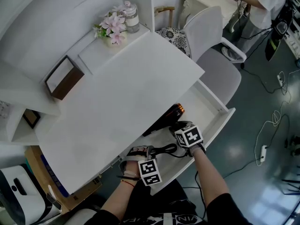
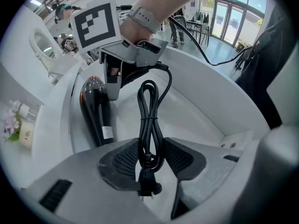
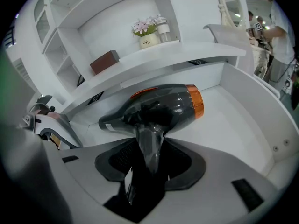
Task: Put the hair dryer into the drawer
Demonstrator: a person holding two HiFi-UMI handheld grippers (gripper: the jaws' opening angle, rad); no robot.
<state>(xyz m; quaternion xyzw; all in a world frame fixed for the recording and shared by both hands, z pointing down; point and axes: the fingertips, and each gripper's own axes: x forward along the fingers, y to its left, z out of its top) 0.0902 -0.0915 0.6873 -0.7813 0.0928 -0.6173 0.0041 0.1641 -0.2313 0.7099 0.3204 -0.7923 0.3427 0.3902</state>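
1. Our right gripper (image 3: 149,164) is clenched on the handle of the glossy black hair dryer with an orange ring (image 3: 161,107); our left gripper (image 2: 149,160) pinches the bundled black power cord (image 2: 149,115) just above its plug.
2. The dryer hangs inside the open white drawer (image 1: 216,108), low over its floor and partly under the white desk top (image 1: 126,93); we cannot tell whether it touches the floor.
3. We judge both hands should lower together, with the cord wholly inside the walls; we should let go only once the body rests flat, so nothing snags the drawer.
4. In the right gripper view the barrel's long axis runs lower left to upper right, orange end at the right; the handle points down toward the camera.
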